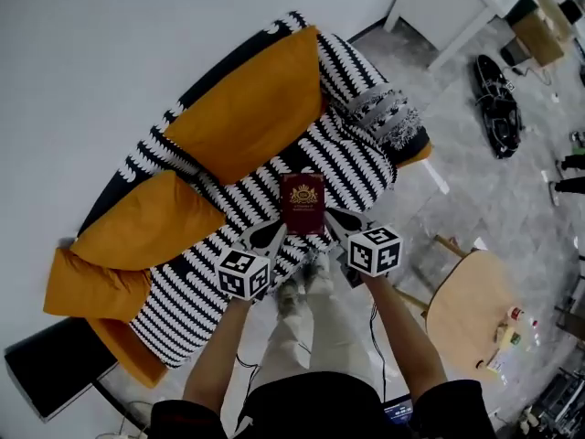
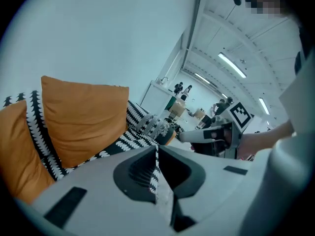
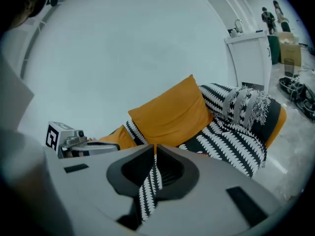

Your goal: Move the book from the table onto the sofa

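Observation:
A dark red book (image 1: 303, 203) with a gold emblem lies flat on the seat of the black-and-white patterned sofa (image 1: 352, 163). My left gripper (image 1: 274, 236) hangs just below the book's left corner and my right gripper (image 1: 340, 222) just below its right corner, both above the sofa's front edge. The book is in neither gripper. In the left gripper view the jaws (image 2: 156, 150) meet with only the sofa pattern showing through the slit. In the right gripper view the jaws (image 3: 154, 150) are likewise together and empty.
Two orange cushions (image 1: 247, 108) (image 1: 146, 222) lean on the sofa back, and a fringed patterned throw (image 1: 384, 110) lies at its right end. A round wooden table (image 1: 468, 309) with small bottles stands at the right. A white cabinet (image 1: 448, 7) is further back.

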The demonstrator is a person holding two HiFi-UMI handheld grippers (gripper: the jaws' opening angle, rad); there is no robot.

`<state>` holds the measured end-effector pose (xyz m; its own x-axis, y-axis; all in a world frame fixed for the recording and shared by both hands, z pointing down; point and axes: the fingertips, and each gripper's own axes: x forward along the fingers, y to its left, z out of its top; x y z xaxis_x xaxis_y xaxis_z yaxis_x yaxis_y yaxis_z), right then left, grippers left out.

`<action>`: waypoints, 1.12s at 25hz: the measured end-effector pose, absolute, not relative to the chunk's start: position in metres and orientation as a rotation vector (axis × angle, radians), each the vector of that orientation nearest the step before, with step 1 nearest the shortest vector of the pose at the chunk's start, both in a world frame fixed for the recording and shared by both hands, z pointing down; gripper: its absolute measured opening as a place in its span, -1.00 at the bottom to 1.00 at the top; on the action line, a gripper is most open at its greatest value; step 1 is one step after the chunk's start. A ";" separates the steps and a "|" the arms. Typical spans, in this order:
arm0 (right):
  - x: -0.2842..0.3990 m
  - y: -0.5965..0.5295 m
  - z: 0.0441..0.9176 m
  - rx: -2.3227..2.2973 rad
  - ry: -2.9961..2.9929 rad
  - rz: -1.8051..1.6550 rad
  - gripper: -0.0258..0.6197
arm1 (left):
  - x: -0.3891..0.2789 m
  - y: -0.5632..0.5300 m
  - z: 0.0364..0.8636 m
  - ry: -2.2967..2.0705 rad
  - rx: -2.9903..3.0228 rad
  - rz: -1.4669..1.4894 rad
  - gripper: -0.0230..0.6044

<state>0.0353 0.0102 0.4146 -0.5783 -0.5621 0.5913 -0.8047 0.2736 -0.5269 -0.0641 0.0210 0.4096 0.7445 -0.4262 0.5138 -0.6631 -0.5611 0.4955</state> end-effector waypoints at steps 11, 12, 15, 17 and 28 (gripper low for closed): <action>0.017 0.046 0.305 1.282 -2.381 1.038 -0.86 | -0.055 0.052 0.301 -0.786 2.416 0.323 -0.87; 0.016 0.049 0.294 1.286 -2.392 1.014 -0.86 | -0.054 0.054 0.291 -0.781 2.425 0.313 -0.87; 0.012 0.056 0.258 1.304 -2.428 0.942 -0.86 | -0.053 0.061 0.256 -0.775 2.460 0.283 -0.87; 0.008 0.060 0.233 1.315 -2.453 0.894 -0.87 | -0.055 0.063 0.230 -0.776 2.489 0.248 -0.87; -0.006 0.086 0.125 1.399 -2.607 0.708 -0.87 | -0.054 0.085 0.128 -0.754 2.661 0.122 -0.87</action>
